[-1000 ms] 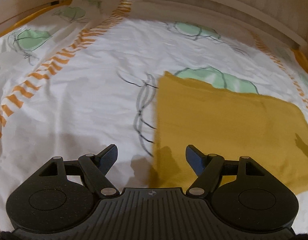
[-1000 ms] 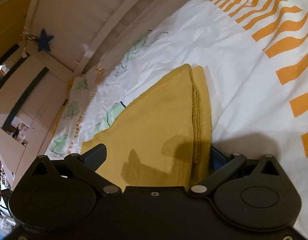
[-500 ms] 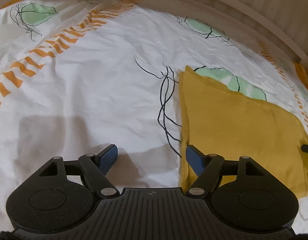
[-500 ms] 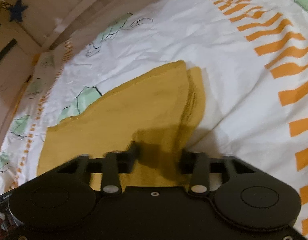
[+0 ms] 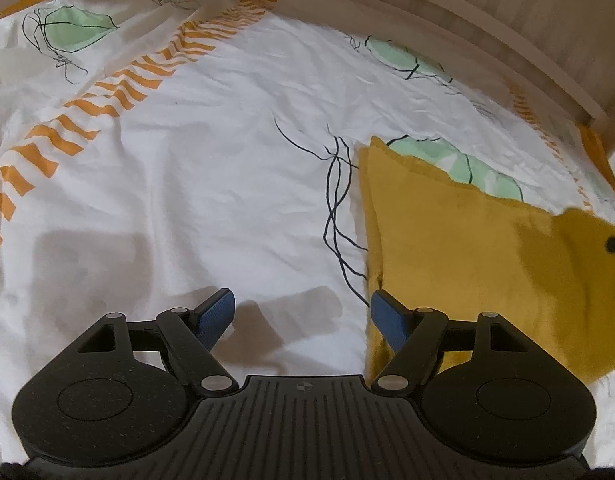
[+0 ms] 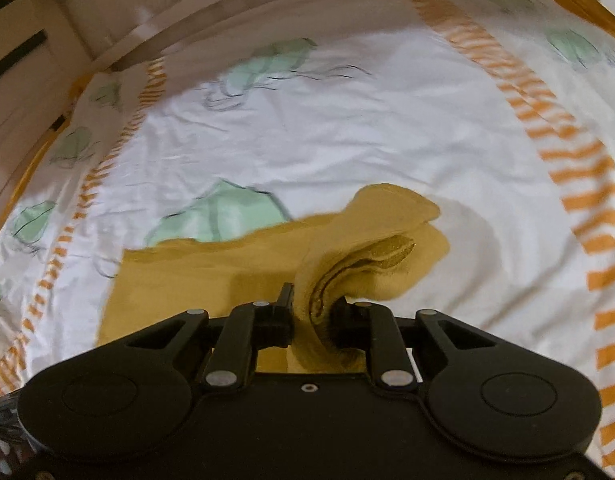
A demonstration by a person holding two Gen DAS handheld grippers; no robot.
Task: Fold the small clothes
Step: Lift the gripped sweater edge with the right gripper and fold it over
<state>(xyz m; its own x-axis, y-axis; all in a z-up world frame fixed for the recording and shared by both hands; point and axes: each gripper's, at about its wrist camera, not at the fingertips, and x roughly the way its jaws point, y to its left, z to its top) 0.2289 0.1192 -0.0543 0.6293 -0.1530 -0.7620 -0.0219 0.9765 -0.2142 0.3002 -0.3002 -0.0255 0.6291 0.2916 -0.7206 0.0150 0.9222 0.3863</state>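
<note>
Mustard-yellow garment [image 6: 211,280] pinched at a bunched corner between the right gripper [image 6: 311,312] pads, jaws having just been closing onto it, that corner raised off the white printed bedsheet [image 6: 347,128]. Left gripper [image 5: 301,314] spread apart and empty over bare sheet, just beside the garment's near edge.
</note>
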